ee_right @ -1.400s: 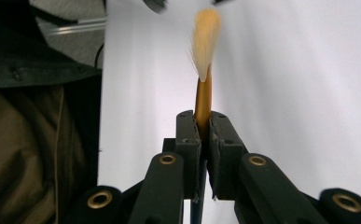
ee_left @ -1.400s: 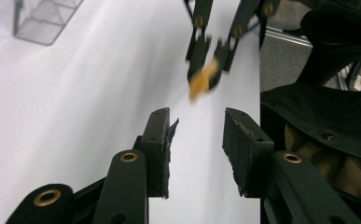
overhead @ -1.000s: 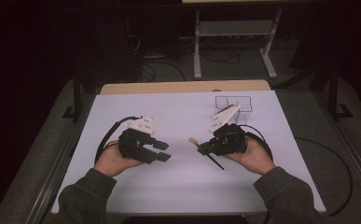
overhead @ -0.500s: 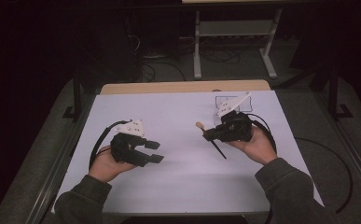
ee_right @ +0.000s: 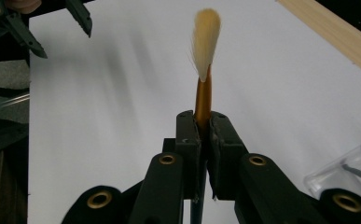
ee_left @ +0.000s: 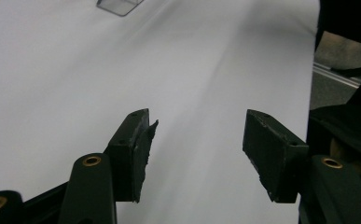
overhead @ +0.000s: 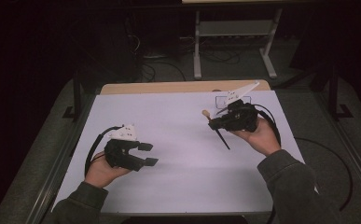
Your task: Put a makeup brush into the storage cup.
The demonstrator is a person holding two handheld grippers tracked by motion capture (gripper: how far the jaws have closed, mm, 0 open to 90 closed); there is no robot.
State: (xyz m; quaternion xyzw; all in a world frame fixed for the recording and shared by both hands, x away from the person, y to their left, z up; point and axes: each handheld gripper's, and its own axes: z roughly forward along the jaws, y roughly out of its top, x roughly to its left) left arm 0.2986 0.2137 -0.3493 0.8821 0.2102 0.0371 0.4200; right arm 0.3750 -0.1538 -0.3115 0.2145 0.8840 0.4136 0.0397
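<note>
A brush (overhead: 219, 134) with a pale tuft, a gold ferrule and a thin dark handle is clamped in my right gripper (overhead: 214, 122), held above the white sheet at the right. In the right gripper view the jaws are shut on the brush (ee_right: 203, 95) at its ferrule, tuft pointing away from my right gripper (ee_right: 203, 128). My left gripper (overhead: 149, 154) hovers low over the sheet at the near left. Its jaws have just been opening and stand apart, with nothing between them in the left gripper view (ee_left: 197, 149).
A small clear container (overhead: 225, 100) sits on the white sheet (overhead: 178, 121) just beyond the right hand; it appears again as the clear container (ee_right: 350, 172) and the same container (ee_left: 117, 4). A wooden table edge (overhead: 169, 87) runs along the far side. Cables trail from both grippers.
The right hand carried the brush farther away and to the right. The left hand drew back toward the near left and sank, its jaws spreading wider.
</note>
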